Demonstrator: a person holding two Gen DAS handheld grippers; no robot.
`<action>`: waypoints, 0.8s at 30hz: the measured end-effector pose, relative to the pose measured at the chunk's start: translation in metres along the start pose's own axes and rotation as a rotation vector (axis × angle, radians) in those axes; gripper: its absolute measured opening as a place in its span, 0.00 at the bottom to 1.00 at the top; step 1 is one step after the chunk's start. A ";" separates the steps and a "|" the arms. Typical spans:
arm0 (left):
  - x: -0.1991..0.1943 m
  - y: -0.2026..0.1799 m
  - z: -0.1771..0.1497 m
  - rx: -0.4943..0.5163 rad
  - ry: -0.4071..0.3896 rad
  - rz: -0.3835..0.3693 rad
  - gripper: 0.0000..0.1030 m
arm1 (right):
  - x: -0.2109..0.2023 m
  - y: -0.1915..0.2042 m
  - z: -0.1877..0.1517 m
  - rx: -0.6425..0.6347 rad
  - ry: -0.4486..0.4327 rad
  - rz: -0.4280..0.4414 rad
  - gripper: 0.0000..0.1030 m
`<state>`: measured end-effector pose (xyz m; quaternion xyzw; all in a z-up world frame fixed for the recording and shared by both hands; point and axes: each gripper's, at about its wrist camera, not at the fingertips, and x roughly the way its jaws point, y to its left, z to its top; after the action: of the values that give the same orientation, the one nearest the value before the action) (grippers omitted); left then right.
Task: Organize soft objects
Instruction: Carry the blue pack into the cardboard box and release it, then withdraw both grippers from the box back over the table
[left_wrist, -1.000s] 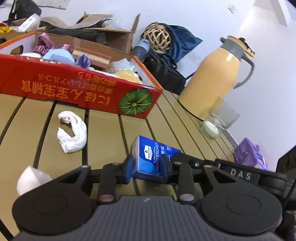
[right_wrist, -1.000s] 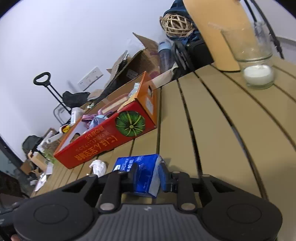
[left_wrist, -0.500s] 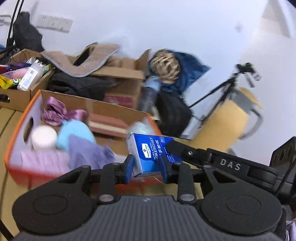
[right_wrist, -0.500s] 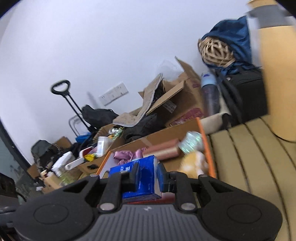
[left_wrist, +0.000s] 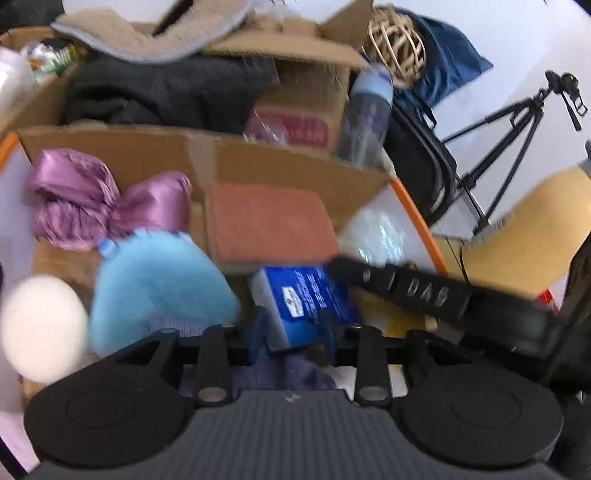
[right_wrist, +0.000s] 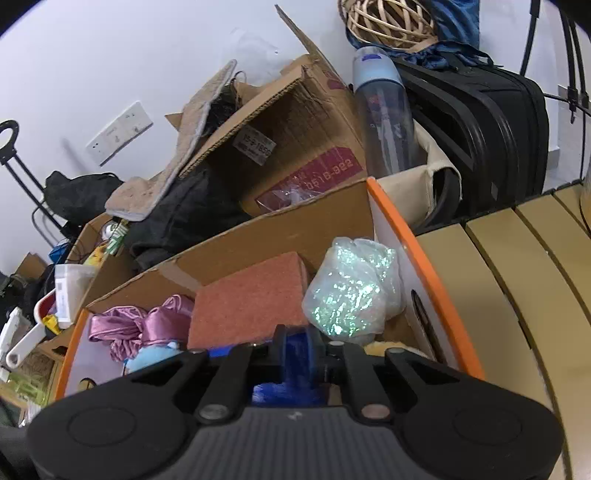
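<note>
A blue tissue pack (left_wrist: 306, 302) hangs over the inside of the orange-rimmed cardboard box (right_wrist: 424, 273). My left gripper (left_wrist: 291, 336) has its pads on the near end of the pack, and its jaws are opening. My right gripper (right_wrist: 297, 350) grips the same blue pack (right_wrist: 297, 363) from the right, its jaws closing; its black arm (left_wrist: 424, 295) crosses the left wrist view. Beneath lie a light blue fluffy piece (left_wrist: 155, 284), purple satin cloth (left_wrist: 103, 199), a reddish sponge (left_wrist: 266, 225), a white ball (left_wrist: 40, 325) and an iridescent bag (right_wrist: 351, 288).
Behind the box stand open cardboard boxes (right_wrist: 295, 122) with dark clothes, a water bottle (right_wrist: 384, 110), a black bag (right_wrist: 480, 129) and a wicker ball (left_wrist: 395, 48). A yellow jug (left_wrist: 535, 229) and a tripod (left_wrist: 517, 122) are at the right. The slatted table (right_wrist: 517, 295) runs to the right.
Both grippers have carried the blue pack from just above the table, up and forward, to over the box's contents. The white crumpled tissue and the glass have left the views.
</note>
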<state>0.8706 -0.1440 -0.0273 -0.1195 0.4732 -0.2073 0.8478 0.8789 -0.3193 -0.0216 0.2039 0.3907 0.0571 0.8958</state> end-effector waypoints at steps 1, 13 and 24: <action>0.001 0.000 -0.001 -0.002 0.001 -0.003 0.35 | -0.003 0.005 0.000 -0.025 -0.002 -0.012 0.14; -0.150 -0.010 -0.007 0.145 -0.230 0.116 0.57 | -0.131 0.040 0.015 -0.211 -0.125 -0.007 0.57; -0.288 -0.021 -0.085 0.219 -0.374 0.300 0.66 | -0.284 0.036 -0.028 -0.261 -0.254 0.004 0.71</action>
<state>0.6589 -0.0294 0.1528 0.0083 0.2953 -0.1036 0.9497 0.6653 -0.3516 0.1687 0.0925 0.2632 0.0827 0.9567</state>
